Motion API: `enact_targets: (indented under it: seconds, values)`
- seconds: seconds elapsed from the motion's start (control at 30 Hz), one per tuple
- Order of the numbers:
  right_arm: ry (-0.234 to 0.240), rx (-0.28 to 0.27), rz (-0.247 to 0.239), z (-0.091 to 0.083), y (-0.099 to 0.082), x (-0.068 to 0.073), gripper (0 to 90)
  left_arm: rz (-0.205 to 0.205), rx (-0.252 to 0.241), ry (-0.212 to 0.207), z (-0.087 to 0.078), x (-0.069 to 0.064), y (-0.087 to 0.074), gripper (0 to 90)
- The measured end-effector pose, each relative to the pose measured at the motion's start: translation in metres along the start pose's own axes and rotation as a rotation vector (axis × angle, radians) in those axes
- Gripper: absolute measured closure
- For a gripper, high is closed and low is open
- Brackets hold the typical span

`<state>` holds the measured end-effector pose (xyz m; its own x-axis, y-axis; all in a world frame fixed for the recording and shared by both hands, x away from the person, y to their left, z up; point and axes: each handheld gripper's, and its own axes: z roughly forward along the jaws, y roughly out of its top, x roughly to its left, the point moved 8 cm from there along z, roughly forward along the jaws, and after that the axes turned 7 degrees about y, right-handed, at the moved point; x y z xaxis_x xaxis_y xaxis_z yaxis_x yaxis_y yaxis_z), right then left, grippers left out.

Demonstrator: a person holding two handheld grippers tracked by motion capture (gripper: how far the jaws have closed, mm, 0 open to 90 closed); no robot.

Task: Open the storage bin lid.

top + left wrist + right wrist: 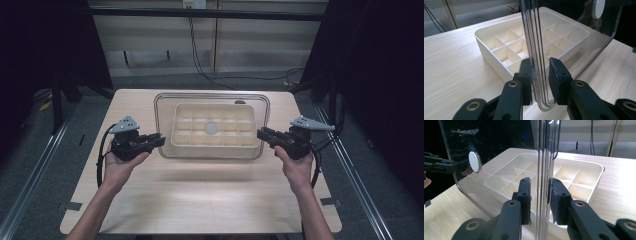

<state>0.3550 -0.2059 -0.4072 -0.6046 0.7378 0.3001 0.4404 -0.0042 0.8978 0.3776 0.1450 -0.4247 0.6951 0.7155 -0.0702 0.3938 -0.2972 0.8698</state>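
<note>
Over the table (200, 195), both grippers (left (159, 140), right (260, 133)) point inward, level, clamping the clear lid (165, 107).

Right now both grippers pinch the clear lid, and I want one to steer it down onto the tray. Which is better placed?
Neither clearly: left gripper and right gripper clamp opposite edges of the clear lid above the tray; lower together.

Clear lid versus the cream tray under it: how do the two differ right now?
The clear lid is see-through with a white round knob at its middle; the cream tray is opaque and split into compartments. The lid is held off the table by its ends, left gripper and right gripper each clamping its rim; the tray rests on the table, ungripped. Both are rounded rectangles.
</note>
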Motion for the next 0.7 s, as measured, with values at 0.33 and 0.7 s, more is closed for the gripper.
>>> enact_targets:
  seconds: [0.33,0.7]
  values:
    - [0.002,0.010,0.001,-0.009,-0.006,0.007,72.8,-0.008,0.013,-0.011,-0.004,-0.007,-0.009,73.2]
    - [0.016,0.033,0.006,-0.014,-0.018,0.016,73.7,0.004,0.050,0.004,-0.007,-0.015,-0.027,72.5]
